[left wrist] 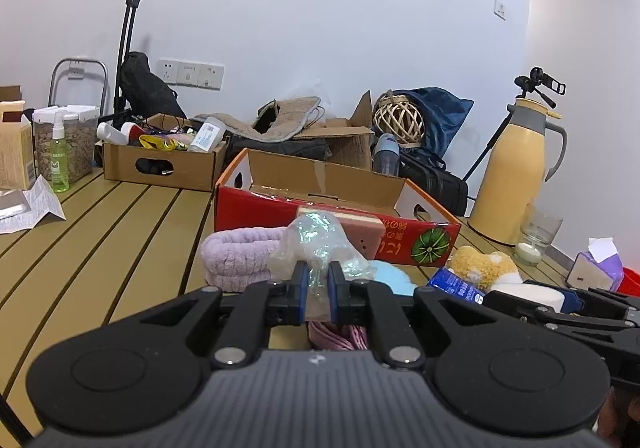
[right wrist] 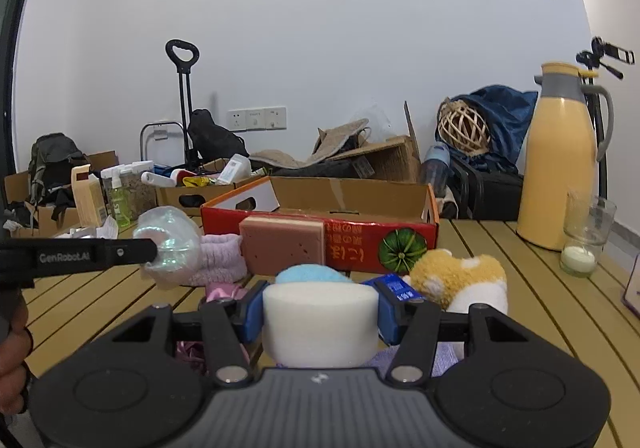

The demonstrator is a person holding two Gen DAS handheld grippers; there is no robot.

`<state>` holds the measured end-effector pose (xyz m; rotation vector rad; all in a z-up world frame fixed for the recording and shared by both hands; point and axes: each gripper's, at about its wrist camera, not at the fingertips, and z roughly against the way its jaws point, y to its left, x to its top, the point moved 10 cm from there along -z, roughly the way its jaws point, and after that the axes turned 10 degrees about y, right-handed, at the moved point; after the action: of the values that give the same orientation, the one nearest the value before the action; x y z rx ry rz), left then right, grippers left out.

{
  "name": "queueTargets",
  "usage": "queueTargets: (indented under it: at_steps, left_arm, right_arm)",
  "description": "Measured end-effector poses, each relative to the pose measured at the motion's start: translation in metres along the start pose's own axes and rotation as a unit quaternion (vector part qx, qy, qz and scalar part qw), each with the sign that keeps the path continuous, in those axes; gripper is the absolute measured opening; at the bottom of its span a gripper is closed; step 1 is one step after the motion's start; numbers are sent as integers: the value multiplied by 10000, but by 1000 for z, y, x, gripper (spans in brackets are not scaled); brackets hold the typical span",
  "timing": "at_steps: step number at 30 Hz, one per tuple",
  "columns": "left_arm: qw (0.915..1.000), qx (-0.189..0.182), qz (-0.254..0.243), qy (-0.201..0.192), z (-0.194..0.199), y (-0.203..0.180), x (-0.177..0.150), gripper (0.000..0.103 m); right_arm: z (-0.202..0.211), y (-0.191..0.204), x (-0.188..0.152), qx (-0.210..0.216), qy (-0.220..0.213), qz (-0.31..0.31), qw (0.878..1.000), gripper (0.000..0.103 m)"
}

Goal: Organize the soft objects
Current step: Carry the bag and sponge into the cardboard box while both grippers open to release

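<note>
Between the left tongs (left wrist: 318,280), an iridescent plastic bag (left wrist: 316,244) sat pinched; only the right view showed it bulging sideways. Right tongs (right wrist: 319,312) clamped a white sponge (right wrist: 320,322), with the red box (right wrist: 360,244) beyond them on the counter (right wrist: 520,288).

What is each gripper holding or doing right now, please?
Left gripper: shut on the clear iridescent plastic bag, lifted off the table.
Right gripper: shut on the white sponge, squeezed between its blue fingers.
</note>
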<state>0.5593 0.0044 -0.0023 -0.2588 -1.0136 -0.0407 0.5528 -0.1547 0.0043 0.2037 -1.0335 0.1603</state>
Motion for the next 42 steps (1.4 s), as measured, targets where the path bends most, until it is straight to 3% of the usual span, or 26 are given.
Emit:
queueTargets:
  at_steps: [6, 12, 19, 24, 28, 31, 34, 38, 42]
  left_arm:
    - [9996, -202, -109, -186, -1, -6, 49, 11]
    - [9997, -203, -154, 44, -65, 19, 141, 11]
    - [9961, 123, 46, 867, -200, 55, 200, 11]
    - [9900, 440, 50, 1341, -277, 77, 209, 11]
    - [9830, 709, 119, 1689, -315, 93, 207, 11]
    - [9780, 880, 184, 1881, -330, 101, 201, 17]
    - [9754, 939, 258, 1979, -332, 105, 193, 42]
    - [9774, 901, 175, 1902, -316, 96, 197, 48]
    - [9824, 797, 134, 1685, -277, 79, 214, 53]
  right_arm:
    - [-10, -12, 25, 364, -13, -279, 9989, 54]
    - [-52, -39, 106, 590, 69, -291, 9978, 54]
    - [-182, -80, 192, 312, 829, -359, 9954, 54]
    - [-280, -106, 204, -116, 1456, -421, 9884, 54]
    - [-324, -123, 204, -439, 1658, -460, 9841, 56]
    - [-343, -130, 199, -482, 1774, -577, 9813, 58]
    - [-355, -129, 193, -607, 1869, -457, 9794, 62]
    - [-348, -129, 193, -589, 1822, -550, 9799, 67]
    - [-316, -126, 208, -523, 1635, -567, 9835, 71]
